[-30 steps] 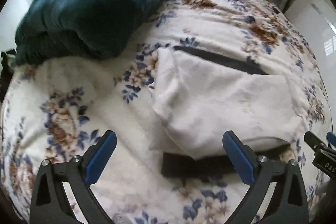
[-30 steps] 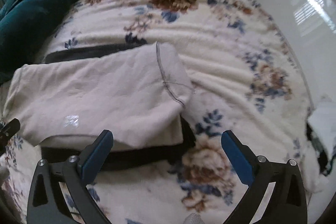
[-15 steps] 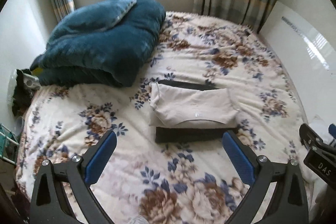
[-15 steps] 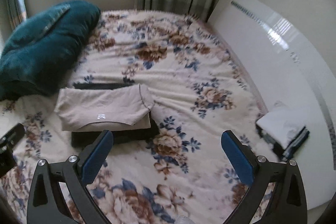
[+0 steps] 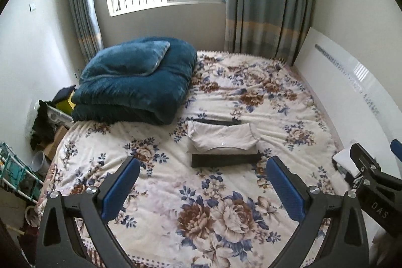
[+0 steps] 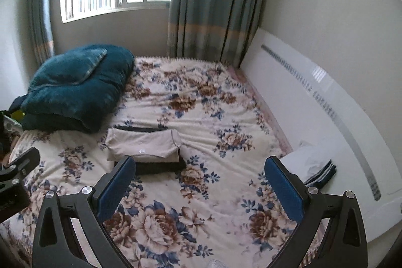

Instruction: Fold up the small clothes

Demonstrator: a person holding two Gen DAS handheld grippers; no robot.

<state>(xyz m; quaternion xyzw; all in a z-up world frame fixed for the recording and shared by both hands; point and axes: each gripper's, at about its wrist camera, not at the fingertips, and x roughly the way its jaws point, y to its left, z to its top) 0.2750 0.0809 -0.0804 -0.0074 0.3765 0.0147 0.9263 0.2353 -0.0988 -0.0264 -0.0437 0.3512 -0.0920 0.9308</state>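
Observation:
A folded beige garment (image 5: 222,140) lies on top of a folded black garment (image 5: 224,160) in the middle of the floral bed (image 5: 176,192). The stack also shows in the right wrist view, beige (image 6: 143,146) over black (image 6: 160,167). My left gripper (image 5: 203,187) is open and empty, well back from the stack and above the bed's near part. My right gripper (image 6: 198,189) is open and empty, also far back from the stack. The right gripper's body shows at the right edge of the left wrist view (image 5: 371,172).
A folded teal blanket (image 5: 135,79) sits at the bed's far left. A white headboard (image 6: 314,117) runs along the right side, with white and striped clothes (image 6: 311,162) beside it. Clutter and a rack (image 5: 22,167) stand left of the bed. Window and curtains are behind.
Both grippers have pulled up and far back from the folded stack, so the whole bed and room are in view. The stack has not moved.

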